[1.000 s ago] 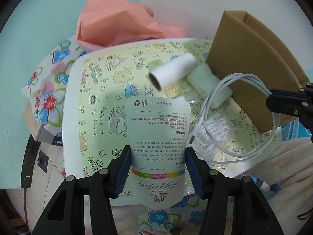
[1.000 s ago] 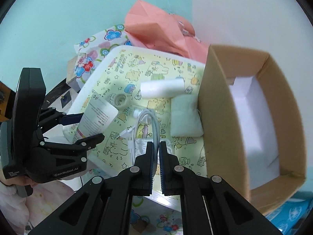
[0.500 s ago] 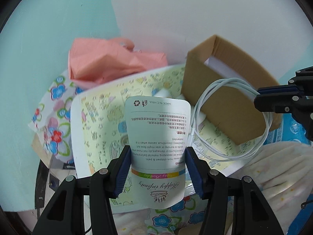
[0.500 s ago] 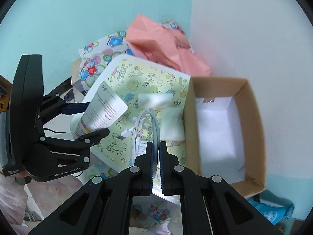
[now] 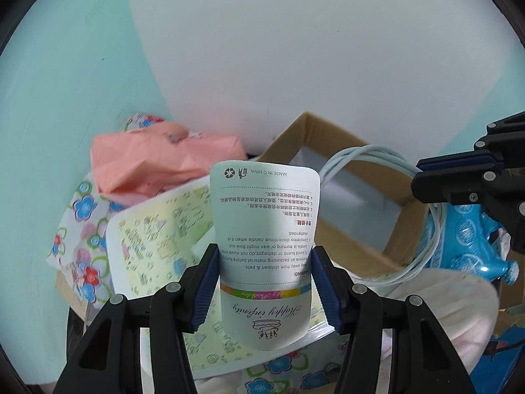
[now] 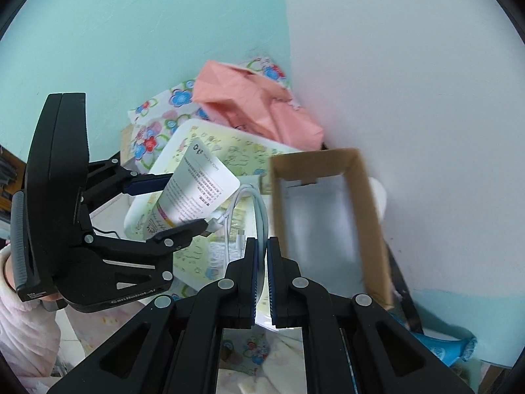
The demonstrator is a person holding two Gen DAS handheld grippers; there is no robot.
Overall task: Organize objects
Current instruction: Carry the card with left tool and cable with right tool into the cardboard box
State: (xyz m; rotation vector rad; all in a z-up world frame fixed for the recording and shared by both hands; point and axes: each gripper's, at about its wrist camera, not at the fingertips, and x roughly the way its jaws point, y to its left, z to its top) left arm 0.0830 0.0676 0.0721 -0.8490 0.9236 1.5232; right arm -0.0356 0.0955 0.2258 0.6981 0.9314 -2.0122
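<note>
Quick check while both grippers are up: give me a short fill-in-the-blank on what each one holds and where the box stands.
1. The left gripper is shut on a white ____ printed with candle warnings.
2. The right gripper pinches a coiled white ____.
3. The open cardboard box shows a ____ inside.
4. The crumpled paper behind the patterned tray is ____ in colour.

Missing words: pouch; cable; white lining; pink
</note>
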